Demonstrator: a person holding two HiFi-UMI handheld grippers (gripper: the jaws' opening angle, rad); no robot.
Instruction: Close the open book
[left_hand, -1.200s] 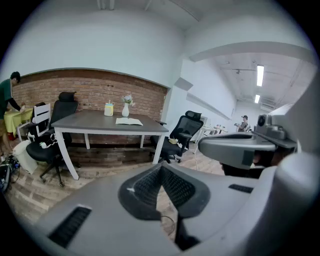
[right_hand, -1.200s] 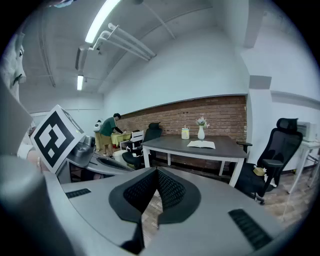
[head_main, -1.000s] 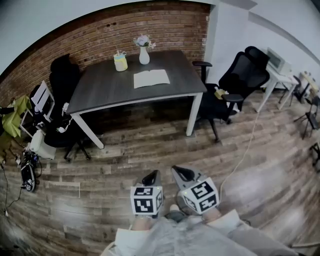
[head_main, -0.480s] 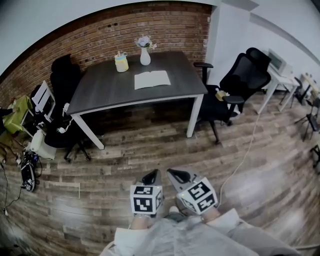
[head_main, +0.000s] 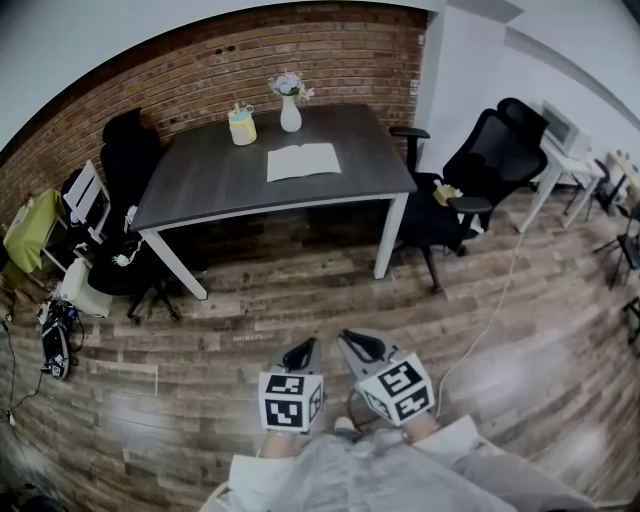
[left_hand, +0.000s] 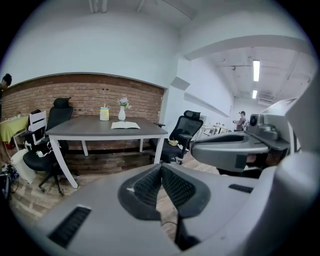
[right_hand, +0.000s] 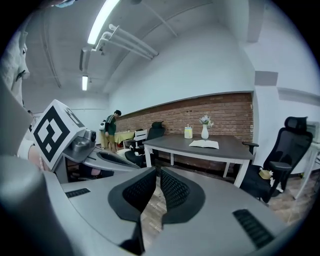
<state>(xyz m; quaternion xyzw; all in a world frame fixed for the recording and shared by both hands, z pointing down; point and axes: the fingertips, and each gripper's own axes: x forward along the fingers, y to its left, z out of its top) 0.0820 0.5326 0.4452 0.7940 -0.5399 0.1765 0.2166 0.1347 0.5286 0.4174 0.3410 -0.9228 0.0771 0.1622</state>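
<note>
Head view: nothing of the task is done yet. The book (head_main: 303, 161) lies open, its pale pages flat, at upper centre on the dark, matte wood-grain table (head_main: 200, 185). A slim white vase (head_main: 290, 112) and a pale yellow cup (head_main: 241, 125) stand near it. The left gripper (head_main: 302, 352) and right gripper (head_main: 357, 346) sit at bottom centre over the plank floor (head_main: 200, 330), well apart from the table. The approach and the closing are both left to do.

Left gripper view: its 2 ribbed black pads meet, with nothing between them. The book shows small at centre left.

Right gripper view: its jaws are likewise together and empty. The book lies right of centre on the tabletop.
</note>
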